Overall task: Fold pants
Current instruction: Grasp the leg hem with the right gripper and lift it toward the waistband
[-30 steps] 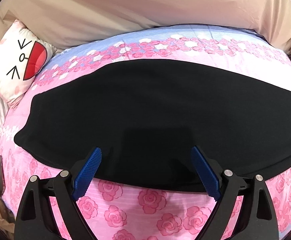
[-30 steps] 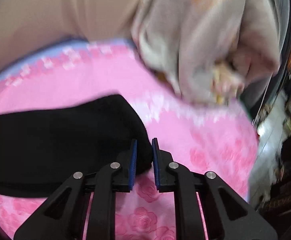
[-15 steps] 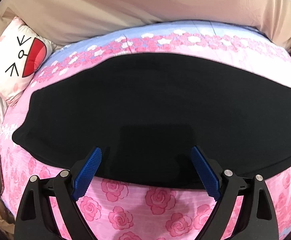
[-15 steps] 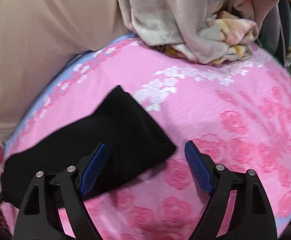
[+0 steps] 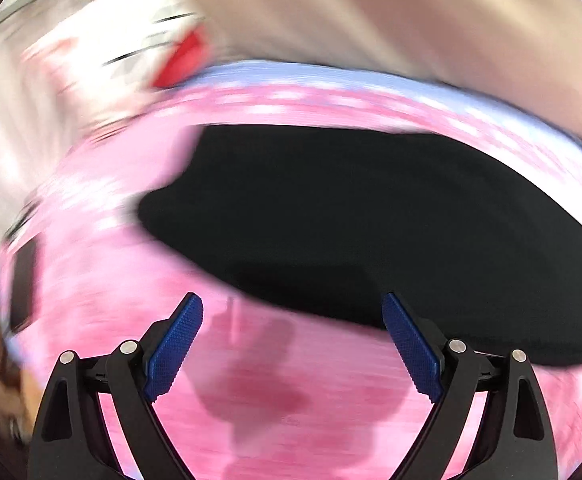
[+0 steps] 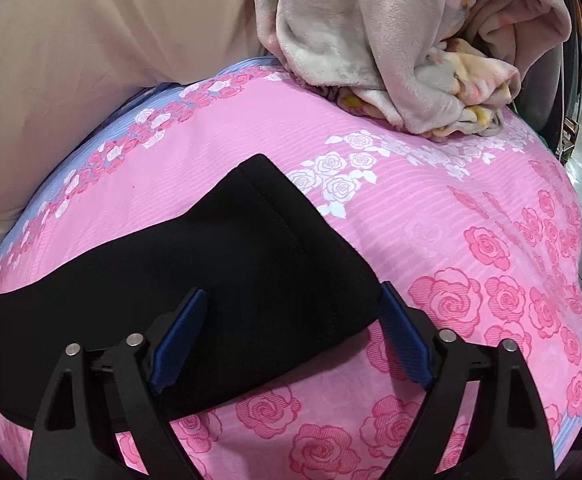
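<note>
Releasing cleanly matters here: the right gripper [image 6: 293,334] is opening its jaws above the hem end of the black pants [image 6: 195,280], pads clear of cloth, so lift straight off without dragging. The left gripper [image 5: 293,346] gapes empty beside the pants' other end. On the pink rose bedsheet [image 6: 471,248], the pants stretch lengthwise left-to-right.

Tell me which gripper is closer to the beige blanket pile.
Right. The right gripper hovers over the black pants, with the blanket pile ahead of it; the left gripper view shows no blanket.
</note>
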{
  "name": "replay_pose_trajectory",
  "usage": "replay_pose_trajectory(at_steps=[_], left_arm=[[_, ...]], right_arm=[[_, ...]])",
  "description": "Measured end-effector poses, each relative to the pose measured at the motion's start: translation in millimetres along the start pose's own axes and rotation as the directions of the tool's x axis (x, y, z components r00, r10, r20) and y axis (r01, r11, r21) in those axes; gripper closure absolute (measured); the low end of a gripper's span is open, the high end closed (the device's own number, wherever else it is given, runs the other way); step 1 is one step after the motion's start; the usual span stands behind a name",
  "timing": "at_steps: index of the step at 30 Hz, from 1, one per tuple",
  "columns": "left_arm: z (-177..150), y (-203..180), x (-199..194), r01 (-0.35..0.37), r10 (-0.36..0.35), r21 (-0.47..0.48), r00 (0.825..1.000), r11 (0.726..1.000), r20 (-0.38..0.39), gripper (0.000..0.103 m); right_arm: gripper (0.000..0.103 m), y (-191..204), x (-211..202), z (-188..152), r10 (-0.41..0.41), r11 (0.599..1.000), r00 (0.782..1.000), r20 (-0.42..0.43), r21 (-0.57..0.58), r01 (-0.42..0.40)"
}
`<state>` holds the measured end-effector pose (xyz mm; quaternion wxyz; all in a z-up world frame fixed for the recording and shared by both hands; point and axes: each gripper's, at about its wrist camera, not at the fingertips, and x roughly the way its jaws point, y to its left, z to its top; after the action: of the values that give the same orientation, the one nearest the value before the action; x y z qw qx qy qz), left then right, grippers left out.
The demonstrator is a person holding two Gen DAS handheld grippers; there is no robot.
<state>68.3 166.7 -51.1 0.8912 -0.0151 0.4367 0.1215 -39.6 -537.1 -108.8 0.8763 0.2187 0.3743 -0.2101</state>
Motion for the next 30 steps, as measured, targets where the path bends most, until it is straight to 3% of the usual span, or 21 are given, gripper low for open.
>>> replay_pose_trajectory(at_steps=[2, 5, 8, 10, 12, 14, 17, 20, 24, 26, 30], left_arm=[[6, 48, 10, -0.072, 0.070, -0.095, 0.997, 0.993, -0.019, 0.013], [16, 91, 29, -0.005, -0.007, -0.223, 0.999, 0.975, -0.054, 0.013], [25, 93, 41, 0.059, -0.082, -0.288, 0.994, 0.956, -0.069, 0.013], [28, 76, 39, 0.105, -0.123, -0.275, 0.991, 0.956, -0.048, 0.013], [32, 46, 37, 0.138, -0.147, -0.202, 0.988, 0.970, -0.035, 0.013], [32, 20, 37, 0.162, -0.167, -0.134, 0.985, 0.978, -0.029, 0.013], [30, -21, 40, 0.225, -0.226, -0.036, 0.973, 0.974, -0.051, 0.013], [21, -53, 44, 0.268, -0.265, 0.029, 0.961, 0.963, -0.083, 0.013], [14, -75, 38, 0.215, -0.212, 0.109, 0.977, 0.971, -0.041, 0.013], [11, -76, 36, 0.232, -0.229, 0.112, 0.973, 0.966, -0.044, 0.013], [10, -67, 37, 0.256, -0.252, 0.090, 0.966, 0.963, -0.050, 0.013]], right_arm=[[0.017, 2, 0, 0, -0.008, 1.000, 1.000, -0.002, -0.008, 0.008], [0.017, 4, 1, 0, -0.007, 1.000, 1.000, -0.003, -0.004, 0.007], [0.019, 2, 1, 1, 0.011, 0.999, 1.000, 0.005, 0.032, -0.011], [0.044, 3, 0, 1, 0.009, 0.999, 1.000, 0.002, 0.051, -0.009], [0.074, 2, -1, 2, 0.069, 0.992, 0.998, -0.009, 0.102, -0.068], [0.082, 8, -5, 3, 0.082, 0.989, 0.997, -0.004, 0.121, -0.081], [0.083, 24, -19, 11, 0.130, 0.983, 0.991, 0.037, 0.125, -0.134], [0.083, 61, -41, 22, 0.180, 0.977, 0.981, 0.077, 0.097, -0.188], [0.083, 131, -68, 32, 0.280, 0.960, 0.956, 0.089, -0.055, -0.276], [0.083, 180, -79, 31, 0.349, 0.930, 0.935, 0.069, -0.151, -0.336], [0.083, 279, -79, 10, 0.464, 0.831, 0.885, -0.043, -0.324, -0.451]])
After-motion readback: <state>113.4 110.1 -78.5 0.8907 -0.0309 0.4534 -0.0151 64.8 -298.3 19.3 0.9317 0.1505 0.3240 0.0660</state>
